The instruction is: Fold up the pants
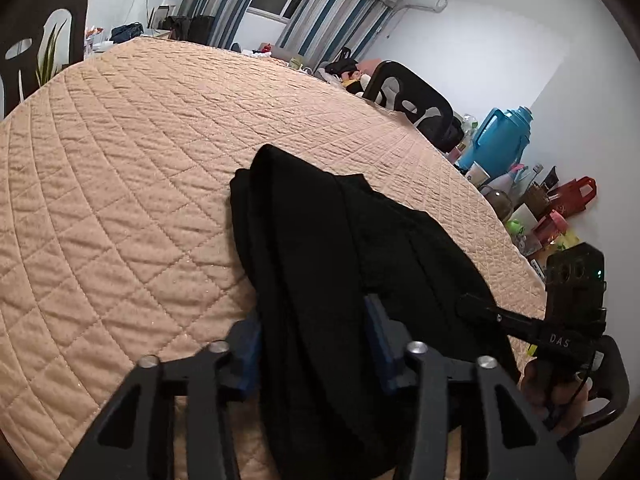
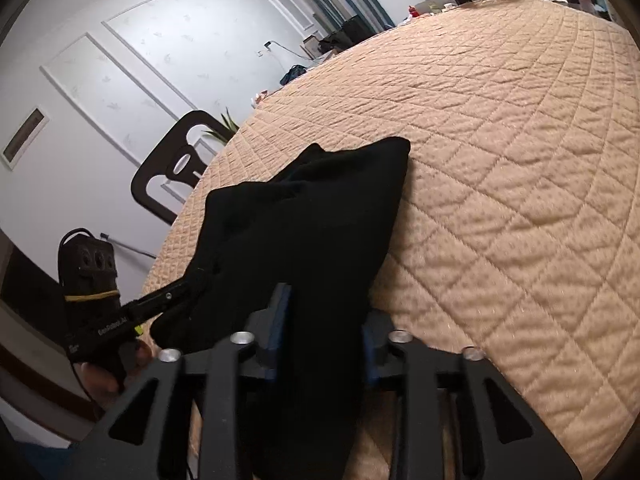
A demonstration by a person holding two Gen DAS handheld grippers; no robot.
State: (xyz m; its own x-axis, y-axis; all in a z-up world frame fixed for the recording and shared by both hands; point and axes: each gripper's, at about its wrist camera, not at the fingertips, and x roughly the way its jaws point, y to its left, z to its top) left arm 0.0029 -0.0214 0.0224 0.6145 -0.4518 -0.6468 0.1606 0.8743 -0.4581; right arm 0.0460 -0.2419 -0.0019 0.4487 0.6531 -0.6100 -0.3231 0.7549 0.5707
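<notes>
Both tongs, left tongs (image 1: 316, 344) and right tongs (image 2: 324, 332), grip the black pants (image 1: 340, 240) mid-fold over the bed (image 1: 120, 160); next, lay them flat.

A lived-in home room: striped curtains (image 1: 340, 4) frame a window, a quilted peach cover (image 1: 132, 152) spreads ahead of the fingers, and a blue thermos (image 1: 502, 140) stands among household clutter.

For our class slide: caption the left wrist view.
Both tools grip black pants on a quilted bed.

A peach quilted cover (image 1: 120, 152) fills the frame; a blue plastic thermos jug (image 1: 500, 140) stands at right beside a black cut-out chair back (image 1: 412, 100).
</notes>
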